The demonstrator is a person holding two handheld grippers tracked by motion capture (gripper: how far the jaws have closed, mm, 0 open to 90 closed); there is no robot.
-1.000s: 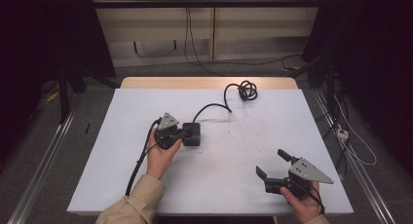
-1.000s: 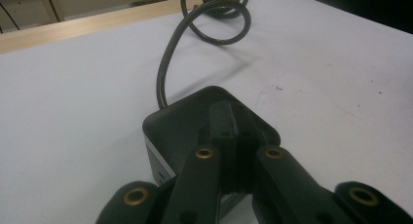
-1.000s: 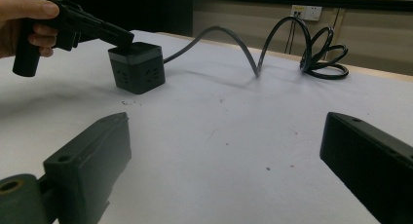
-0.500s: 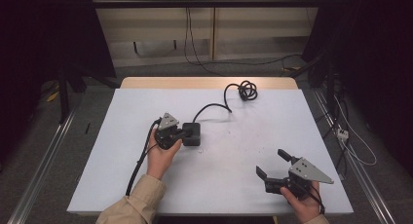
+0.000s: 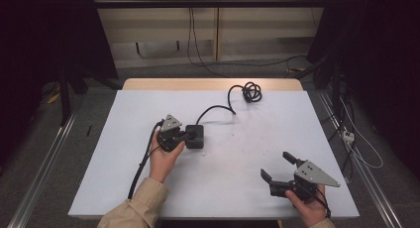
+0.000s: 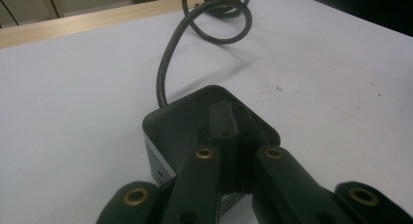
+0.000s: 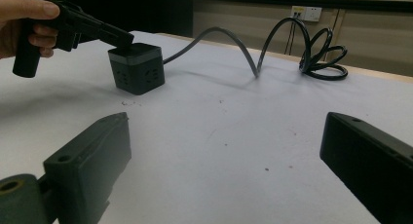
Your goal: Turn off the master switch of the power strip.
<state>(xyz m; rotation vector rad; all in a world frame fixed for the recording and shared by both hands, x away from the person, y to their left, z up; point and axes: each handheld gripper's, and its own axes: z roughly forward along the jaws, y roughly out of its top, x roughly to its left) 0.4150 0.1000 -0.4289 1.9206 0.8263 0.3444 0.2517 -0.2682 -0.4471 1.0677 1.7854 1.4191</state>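
Hovering low at the table's [image 5: 99, 188] near right corner, right gripper [image 5: 281, 170] has jaws spread wide, nothing between them. Left gripper [image 5: 184, 137] sits mid-table, jaws pressed together, tips resting on top of the black power cube [image 5: 195, 137]. Cube's cable [image 5: 216, 109] runs away toward the far edge, ending in a loose coil [image 5: 250, 91] there.

bare table [image 5: 247, 168] between hands; obstacles: black cube [image 5: 195, 137], its cable [image 5: 218, 109], far coil [image 5: 251, 92].
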